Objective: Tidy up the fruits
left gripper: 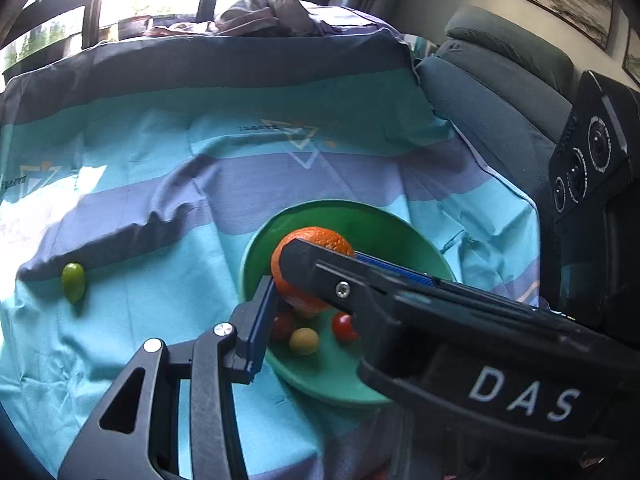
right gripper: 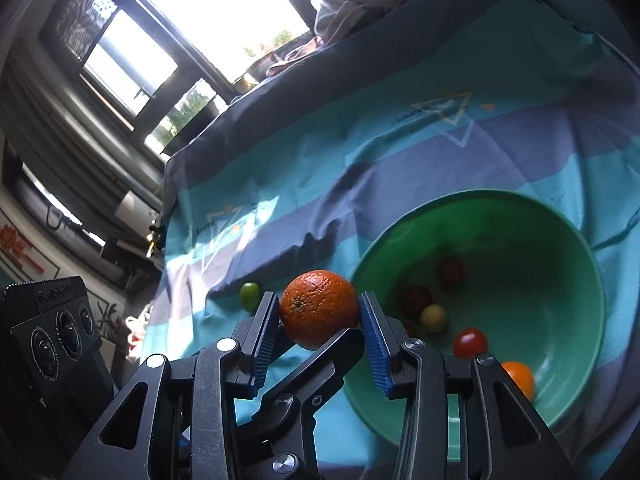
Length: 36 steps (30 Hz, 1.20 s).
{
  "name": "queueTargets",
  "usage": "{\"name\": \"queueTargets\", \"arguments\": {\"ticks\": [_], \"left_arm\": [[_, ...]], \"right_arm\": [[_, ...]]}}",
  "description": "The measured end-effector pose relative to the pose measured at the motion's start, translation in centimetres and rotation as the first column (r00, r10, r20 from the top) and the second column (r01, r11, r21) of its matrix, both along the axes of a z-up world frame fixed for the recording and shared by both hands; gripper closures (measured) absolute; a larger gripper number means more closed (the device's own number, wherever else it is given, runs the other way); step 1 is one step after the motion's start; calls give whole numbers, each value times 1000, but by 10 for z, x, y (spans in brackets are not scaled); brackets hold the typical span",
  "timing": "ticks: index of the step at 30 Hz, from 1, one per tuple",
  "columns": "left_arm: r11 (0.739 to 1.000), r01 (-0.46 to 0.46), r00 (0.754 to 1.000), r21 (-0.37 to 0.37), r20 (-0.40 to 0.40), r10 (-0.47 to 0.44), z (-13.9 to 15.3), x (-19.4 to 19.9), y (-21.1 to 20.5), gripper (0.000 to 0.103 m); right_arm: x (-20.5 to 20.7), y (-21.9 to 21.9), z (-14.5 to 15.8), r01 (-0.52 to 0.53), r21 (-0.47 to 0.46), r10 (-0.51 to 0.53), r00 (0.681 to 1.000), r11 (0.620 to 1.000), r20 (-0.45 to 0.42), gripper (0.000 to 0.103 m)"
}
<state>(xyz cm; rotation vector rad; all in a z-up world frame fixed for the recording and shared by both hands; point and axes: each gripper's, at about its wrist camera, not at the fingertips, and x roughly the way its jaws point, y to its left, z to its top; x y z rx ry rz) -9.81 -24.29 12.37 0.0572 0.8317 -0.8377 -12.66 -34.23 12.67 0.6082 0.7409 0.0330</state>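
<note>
In the right wrist view my right gripper [right gripper: 320,316] is shut on an orange [right gripper: 318,307], held above the cloth just left of the green bowl [right gripper: 576,240]. The bowl holds several cherry tomatoes, among them a red one [right gripper: 470,342], a yellow one [right gripper: 433,317] and a small orange fruit [right gripper: 520,378]. A green grape tomato [right gripper: 250,296] lies on the cloth to the left. In the left wrist view the orange [left gripper: 316,248] hangs over the bowl [left gripper: 384,220], with the right gripper's finger [left gripper: 360,280] across it. My left gripper [left gripper: 308,304] stands beside the orange; only its left finger shows clearly.
A striped blue and teal cloth [left gripper: 160,160] covers the table. The green tomato [left gripper: 73,281] lies at its left. A grey sofa [left gripper: 500,100] stands at the right. Bundled clothes [left gripper: 260,12] lie at the far edge by the windows.
</note>
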Motion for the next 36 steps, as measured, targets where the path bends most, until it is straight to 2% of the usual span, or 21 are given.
{"name": "queueTargets", "arguments": {"ticks": [4,7,15,20,25,30,33,34,36], "left_arm": [[998,70,997,11,-17,-69,-6,0,-27,64],[994,111,992,13,-59,-110,-16,4,-44,64],[989,147,982,24,-125,-143,-33,9,-64,64],[988,157,974,-3,-166,-155,-36,11,-52,54],[997,72,986,5,-150,-71,-25,14,-15,46],[995,-103,988,9,-111,103,-9,22,47,40],[983,-184,979,4,-89,184,-7,29,91,30],[973,-230,969,9,-91,230,-9,33,106,30],[936,-352,930,13,-105,352,-16,41,142,30]], "right_arm": [[-9,-24,-7,68,15,-68,998,998,-13,58],[-13,-39,-15,112,30,-111,993,993,-41,58],[-13,-57,-33,161,26,-156,980,987,-124,58],[-13,-60,-34,212,-29,-214,964,977,-158,58],[-15,-52,-23,204,-68,-211,971,977,-114,58],[-8,-35,-14,190,-137,-203,975,972,-93,55],[-1,-18,-8,159,-158,-170,983,975,-64,54],[0,-13,-5,150,-156,-159,986,976,-45,54],[3,0,1,117,-167,-120,993,979,-8,52]]}}
